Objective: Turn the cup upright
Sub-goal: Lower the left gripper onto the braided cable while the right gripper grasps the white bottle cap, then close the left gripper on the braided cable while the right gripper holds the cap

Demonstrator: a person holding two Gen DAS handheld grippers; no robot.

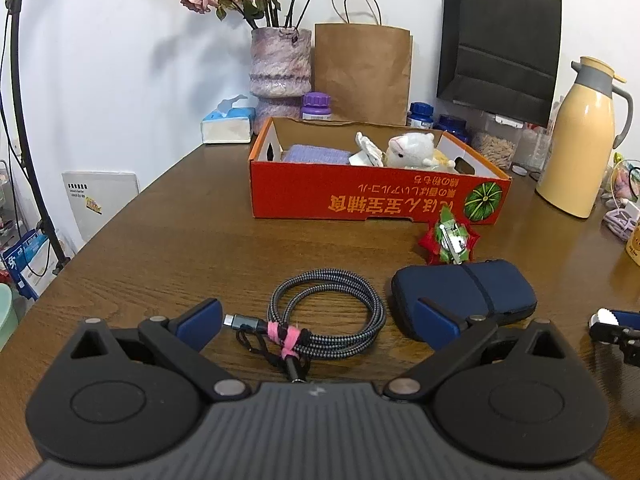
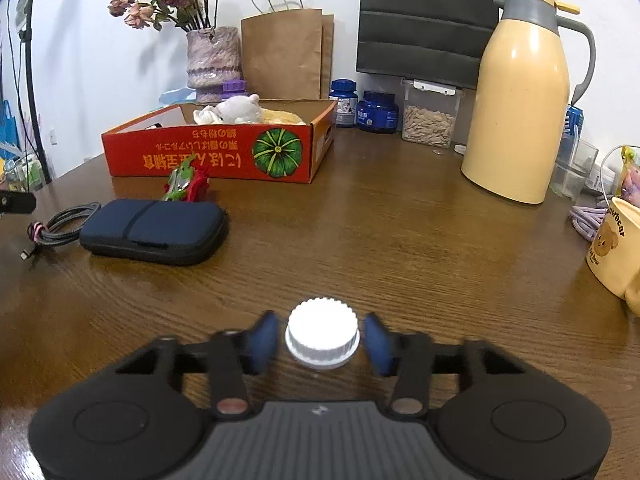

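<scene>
A small white ridged cup (image 2: 322, 332), shaped like a cap, rests on the wooden table (image 2: 400, 240) with its closed side up. My right gripper (image 2: 320, 320) stands open around it; its blue pads (image 2: 262, 338) are blurred and leave a narrow gap on each side. The same white cup (image 1: 603, 316) shows at the right edge of the left wrist view, beside the right gripper's blue finger (image 1: 626, 316). My left gripper (image 1: 316, 306) is open wide and holds nothing, hovering over a coiled braided cable (image 1: 328, 316).
Near the left gripper lie a dark blue pouch (image 1: 472, 296) and a red-green ornament (image 1: 450, 242). Behind them stands an orange cardboard box (image 2: 216, 152) of soft toys. A cream thermos (image 2: 520, 96), a yellow bear mug (image 2: 614, 248), jars, paper bags and a vase line the back and right.
</scene>
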